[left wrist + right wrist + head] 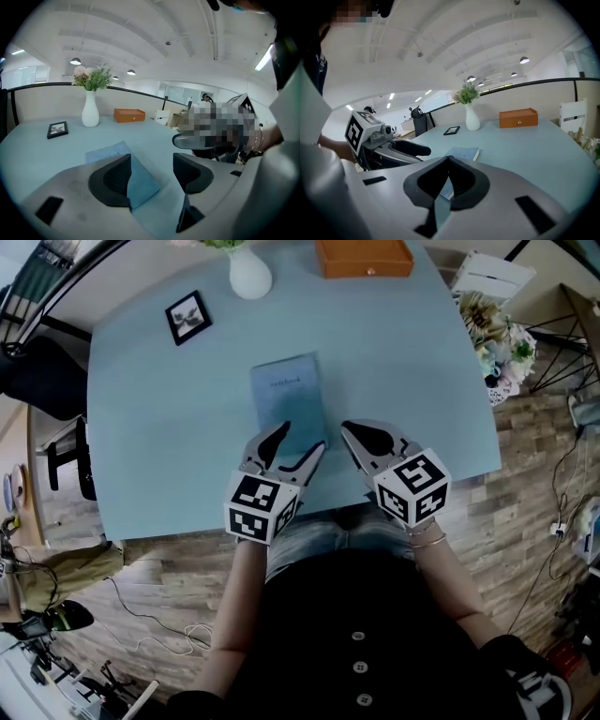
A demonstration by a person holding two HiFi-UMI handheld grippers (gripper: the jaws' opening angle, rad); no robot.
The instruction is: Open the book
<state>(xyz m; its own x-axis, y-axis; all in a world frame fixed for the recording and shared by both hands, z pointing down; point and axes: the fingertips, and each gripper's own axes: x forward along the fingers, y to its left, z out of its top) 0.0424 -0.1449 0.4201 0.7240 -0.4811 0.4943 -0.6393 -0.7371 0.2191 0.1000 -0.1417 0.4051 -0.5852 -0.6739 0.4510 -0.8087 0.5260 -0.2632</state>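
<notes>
Left hand-held gripper (298,442): jaws apart, nothing between them, poised over the near edge of the pale blue closed book (286,395). In its own view the book's near corner shows in the gap between the jaws.
Right hand-held gripper (349,429): jaws clenched tip to tip, empty, just beside the book's near right corner.
Book flat on the light blue tabletop (150,427).
Beyond: small black picture frame (187,317), white vase (250,276), orange wooden box (363,256) at the far edge.

Pale blue book (289,399) on a light blue tabletop (150,427); orange box (363,257), white vase (250,276), black picture frame (188,317), brown wood-plank patterned floor (525,512)
</notes>
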